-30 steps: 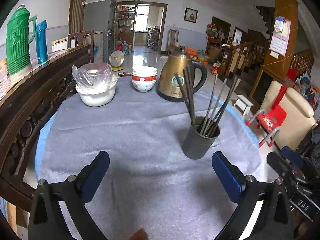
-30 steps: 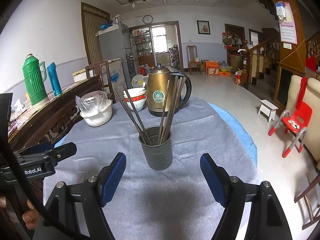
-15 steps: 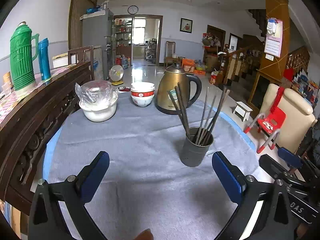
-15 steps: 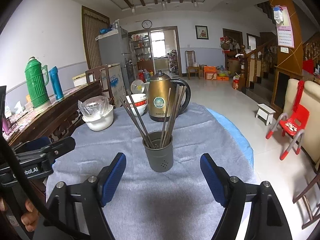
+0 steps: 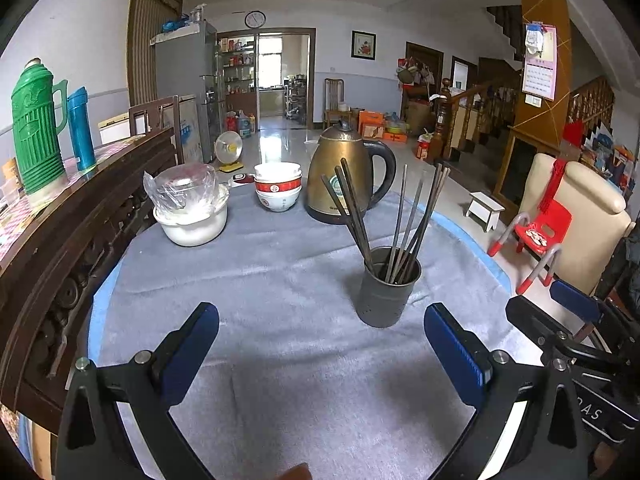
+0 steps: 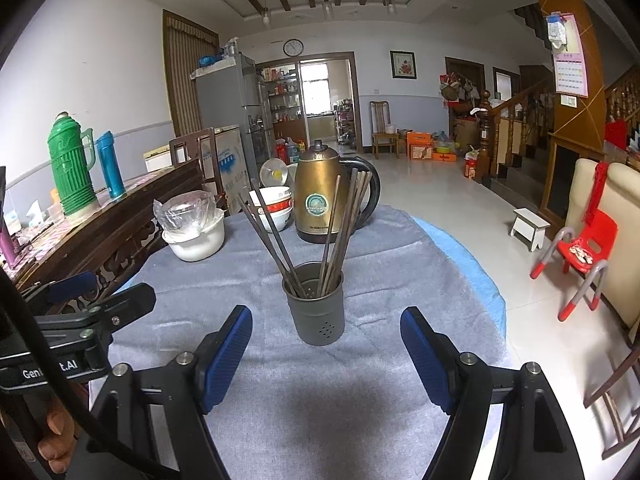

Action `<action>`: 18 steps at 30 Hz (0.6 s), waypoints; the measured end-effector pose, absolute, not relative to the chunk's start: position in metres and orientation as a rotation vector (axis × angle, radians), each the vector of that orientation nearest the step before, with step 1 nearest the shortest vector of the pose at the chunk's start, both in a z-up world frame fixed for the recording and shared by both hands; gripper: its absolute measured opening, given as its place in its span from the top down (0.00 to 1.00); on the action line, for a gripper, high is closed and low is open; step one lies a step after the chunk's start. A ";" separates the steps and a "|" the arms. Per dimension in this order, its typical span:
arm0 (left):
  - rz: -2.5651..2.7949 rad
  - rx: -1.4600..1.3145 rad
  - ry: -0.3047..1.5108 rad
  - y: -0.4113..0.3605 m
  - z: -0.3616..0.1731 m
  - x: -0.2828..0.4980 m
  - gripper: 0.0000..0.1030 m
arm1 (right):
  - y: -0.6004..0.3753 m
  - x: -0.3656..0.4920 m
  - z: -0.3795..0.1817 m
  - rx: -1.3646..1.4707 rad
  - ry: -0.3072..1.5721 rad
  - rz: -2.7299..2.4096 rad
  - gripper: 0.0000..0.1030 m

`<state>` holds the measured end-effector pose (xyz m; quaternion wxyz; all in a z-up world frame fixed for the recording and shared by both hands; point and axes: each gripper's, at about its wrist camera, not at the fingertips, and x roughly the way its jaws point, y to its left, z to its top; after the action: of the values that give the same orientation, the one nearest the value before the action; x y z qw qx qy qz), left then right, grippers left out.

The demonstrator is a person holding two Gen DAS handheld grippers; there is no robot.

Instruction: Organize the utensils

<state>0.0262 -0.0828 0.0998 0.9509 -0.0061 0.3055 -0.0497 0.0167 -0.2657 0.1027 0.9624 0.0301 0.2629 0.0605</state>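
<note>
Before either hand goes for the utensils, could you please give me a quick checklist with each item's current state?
1. Left tongs open, empty: ok.
2. Right tongs open, empty: ok.
3. Grey holder upright on the grey cloth: ok.
4. Chopsticks all standing in the holder: ok.
5. Holder lined up between the right tongs' fingers: ok.
6. Kettle touching the chopstick tips: cannot tell.
</note>
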 end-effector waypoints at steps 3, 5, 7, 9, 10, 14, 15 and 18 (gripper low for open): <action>-0.099 -0.011 0.622 -0.083 0.100 0.025 0.01 | -0.266 0.016 0.103 0.057 0.528 0.121 0.23; -0.100 -0.012 0.621 -0.083 0.100 0.026 0.01 | -0.265 0.016 0.104 0.055 0.526 0.121 0.23; -0.103 -0.012 0.622 -0.084 0.100 0.025 0.01 | -0.266 0.016 0.104 0.052 0.525 0.121 0.23; -0.102 -0.013 0.623 -0.084 0.100 0.025 0.01 | -0.265 0.016 0.104 0.053 0.527 0.122 0.23; -0.103 -0.013 0.623 -0.084 0.100 0.025 0.01 | -0.266 0.016 0.104 0.053 0.527 0.123 0.23; -0.103 -0.014 0.623 -0.084 0.100 0.025 0.01 | -0.266 0.017 0.104 0.052 0.530 0.121 0.23; -0.104 -0.015 0.624 -0.084 0.099 0.024 0.01 | -0.266 0.017 0.104 0.052 0.531 0.120 0.23; -0.104 -0.016 0.625 -0.085 0.098 0.024 0.01 | -0.266 0.018 0.104 0.053 0.533 0.120 0.23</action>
<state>0.0238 -0.0848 0.0984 0.9502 -0.0078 0.3074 -0.0512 0.0176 -0.2661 0.1041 0.9626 0.0262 0.2629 0.0592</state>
